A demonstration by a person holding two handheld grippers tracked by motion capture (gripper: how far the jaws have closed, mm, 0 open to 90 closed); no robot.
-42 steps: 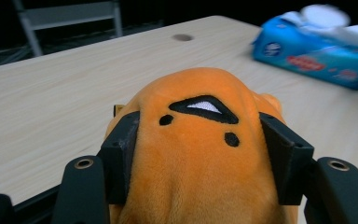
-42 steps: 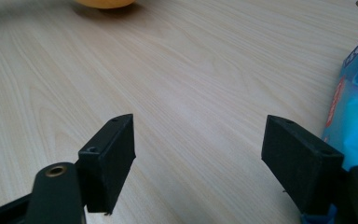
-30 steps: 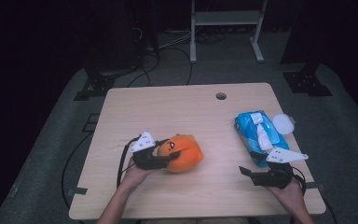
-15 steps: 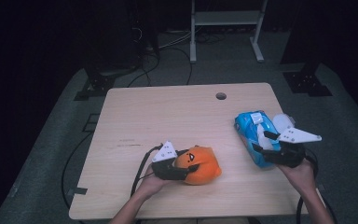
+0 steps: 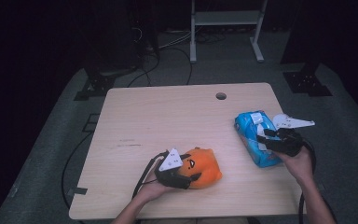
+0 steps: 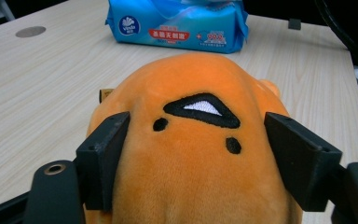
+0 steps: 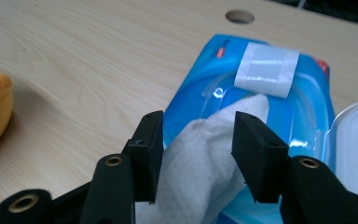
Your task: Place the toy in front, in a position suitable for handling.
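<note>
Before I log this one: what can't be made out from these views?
- Left claw view: the plush hides the table under it; whether the jaws press into it or only flank it is unclear.
- Right claw view: the wipe runs off the bottom edge; firm pinch unclear. The pack's open lid is cut by the right edge.
- High view: pack print too small to read.

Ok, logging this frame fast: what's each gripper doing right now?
Left gripper: shut on the orange plush toy, jaws pressing its sides.
Right gripper: jaws around the white wipe sticking out of the blue wipes pack; whether they clamp it cannot be told.
</note>
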